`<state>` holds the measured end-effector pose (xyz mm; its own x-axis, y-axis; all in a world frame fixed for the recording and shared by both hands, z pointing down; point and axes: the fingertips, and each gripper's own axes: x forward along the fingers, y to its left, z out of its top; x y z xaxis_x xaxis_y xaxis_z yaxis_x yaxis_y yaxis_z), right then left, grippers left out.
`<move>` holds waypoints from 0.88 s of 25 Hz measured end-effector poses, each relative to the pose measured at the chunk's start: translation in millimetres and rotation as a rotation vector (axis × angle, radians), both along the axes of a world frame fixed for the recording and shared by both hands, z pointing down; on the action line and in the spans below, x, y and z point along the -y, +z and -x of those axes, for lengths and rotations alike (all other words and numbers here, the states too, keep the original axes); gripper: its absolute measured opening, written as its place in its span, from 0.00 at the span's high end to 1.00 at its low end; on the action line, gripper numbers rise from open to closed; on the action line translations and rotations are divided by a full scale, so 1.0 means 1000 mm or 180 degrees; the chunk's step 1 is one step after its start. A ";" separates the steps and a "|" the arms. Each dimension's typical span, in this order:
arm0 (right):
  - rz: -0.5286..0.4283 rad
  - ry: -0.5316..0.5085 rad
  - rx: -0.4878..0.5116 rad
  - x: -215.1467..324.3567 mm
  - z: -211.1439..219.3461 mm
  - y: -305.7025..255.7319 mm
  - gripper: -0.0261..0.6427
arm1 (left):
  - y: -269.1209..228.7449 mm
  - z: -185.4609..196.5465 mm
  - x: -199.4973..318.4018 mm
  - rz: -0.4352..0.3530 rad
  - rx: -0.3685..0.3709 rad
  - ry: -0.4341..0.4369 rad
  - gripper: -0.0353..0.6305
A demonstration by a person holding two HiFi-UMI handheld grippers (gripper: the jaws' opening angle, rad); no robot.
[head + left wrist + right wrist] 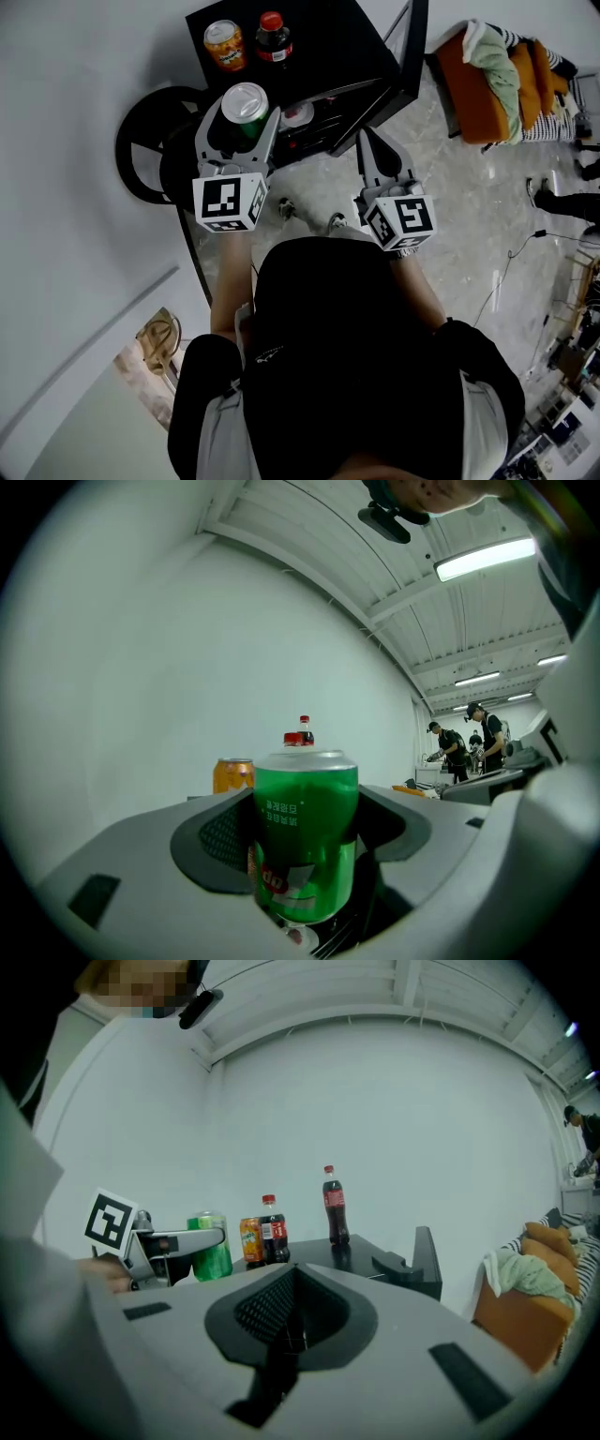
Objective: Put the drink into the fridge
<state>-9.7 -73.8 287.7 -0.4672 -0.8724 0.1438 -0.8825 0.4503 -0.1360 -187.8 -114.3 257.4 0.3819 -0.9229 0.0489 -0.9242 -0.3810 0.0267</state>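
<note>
One green can (305, 832) is clamped between the jaws of the left gripper (240, 131), just in front of the black fridge (347, 47), whose door (414, 47) stands open. The right gripper (367, 141) is closed tight on nothing. Carrying looks like the step in hand. Next, the can needs a free shelf spot inside. The shelves are dark and mostly hidden.

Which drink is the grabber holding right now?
The green can, gripped between the left gripper's fingers. The orange can, small cola bottle and tall cola bottle stand untouched on the black fridge.
</note>
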 end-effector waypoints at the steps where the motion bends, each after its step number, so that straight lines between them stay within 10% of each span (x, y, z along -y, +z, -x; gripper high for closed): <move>1: 0.0011 -0.0011 0.0015 -0.003 -0.007 0.001 0.94 | 0.000 -0.007 -0.005 0.0005 -0.0004 -0.0017 0.44; 22: 0.0145 0.0027 0.0205 -0.031 -0.134 0.025 0.94 | 0.032 -0.121 -0.092 0.0163 -0.0042 -0.0314 0.44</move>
<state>124.4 -43.3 312.8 -0.4696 -0.8695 0.1531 -0.8749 0.4350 -0.2128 -67.2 -22.2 289.8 0.2902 -0.9525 0.0925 -0.9566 -0.2860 0.0561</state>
